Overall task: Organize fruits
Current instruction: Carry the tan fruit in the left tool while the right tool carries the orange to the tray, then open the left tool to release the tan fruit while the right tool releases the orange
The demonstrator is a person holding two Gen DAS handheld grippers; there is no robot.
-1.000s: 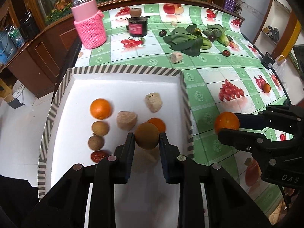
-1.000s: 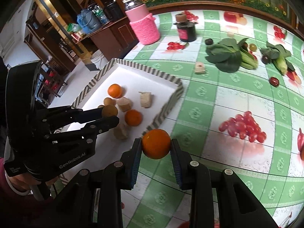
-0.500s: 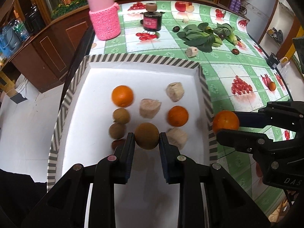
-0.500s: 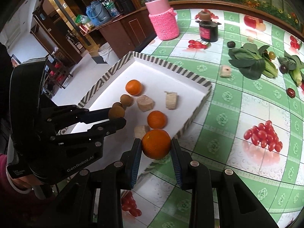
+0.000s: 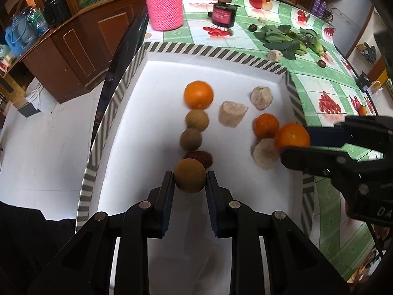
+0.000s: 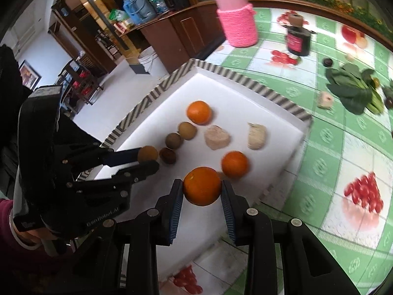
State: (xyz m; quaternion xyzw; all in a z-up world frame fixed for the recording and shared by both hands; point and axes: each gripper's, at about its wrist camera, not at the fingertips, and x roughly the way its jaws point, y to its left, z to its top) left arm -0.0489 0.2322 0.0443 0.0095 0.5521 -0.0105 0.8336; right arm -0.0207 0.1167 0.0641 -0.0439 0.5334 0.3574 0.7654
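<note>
**Two fruits held over the white tray**

Left wrist view: left gripper [image 5: 189,180] clenched on a round brown fruit [image 5: 189,176], fingers [image 5: 166,194] pressing both its sides, above the near part of the white tray [image 5: 157,46] with the striped rim. Just past it, a dark red fruit [image 5: 200,158], then two brown fruits and an orange [image 5: 198,95] in a row toward the tray's far edge. Three pale chunks and a second orange [image 5: 266,125] toward the tray's right edge. Right gripper [image 5: 293,141] reaching in over that edge with a held orange [image 5: 292,136].

Right wrist view: right gripper [image 6: 202,188] grasping the held orange [image 6: 202,186] between blue-padded fingers [image 6: 176,200], above the tray's near right part. Left gripper [image 6: 148,158] at the left, over the tray's left edge. Pink knitted jar [image 6: 237,23], dark jar [image 6: 298,40] and leafy greens [image 6: 353,91] on the green checked desk [image 6: 343,152] beyond the tray's far edge.
</note>
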